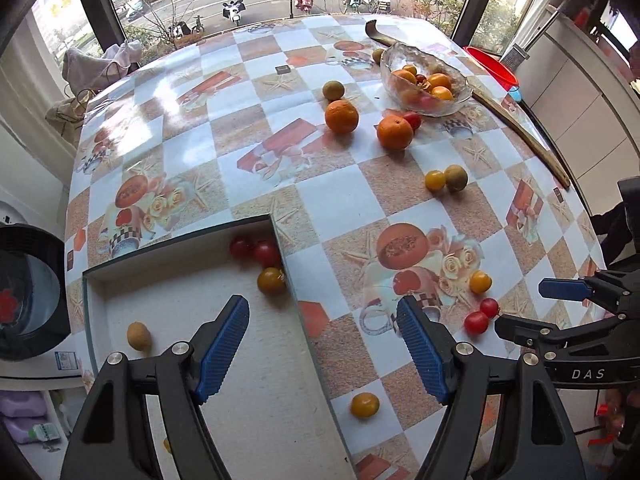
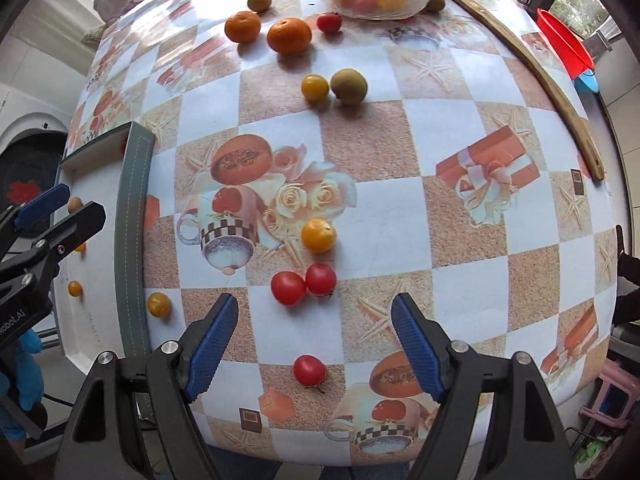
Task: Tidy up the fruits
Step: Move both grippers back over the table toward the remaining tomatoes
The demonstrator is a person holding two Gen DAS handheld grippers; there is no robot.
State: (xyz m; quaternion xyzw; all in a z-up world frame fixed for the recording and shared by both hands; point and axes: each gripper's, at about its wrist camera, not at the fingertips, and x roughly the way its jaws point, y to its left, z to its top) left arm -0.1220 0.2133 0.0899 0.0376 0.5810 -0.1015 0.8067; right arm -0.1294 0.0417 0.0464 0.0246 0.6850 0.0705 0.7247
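Blue-padded left tongs (image 1: pixel 323 350) stand wide and hold nothing, above the white tray (image 1: pixel 248 360) at the worktop's (image 1: pixel 360 208) edge. Inside the tray, two red tomatoes (image 1: pixel 256 250) and a yellow one lie at 12 o'clock. Right tongs (image 2: pixel 313 346) are also wide and empty; a red tomato (image 2: pixel 309 369) lies between their pads. At 12 o'clock, far away, the glass bowl (image 2: pixel 380 0) keeps oranges.

Tomatoes (image 2: pixel 304 284) lie before the bowl (image 2: pixel 376 4), on table (image 2: pixel 460 128).
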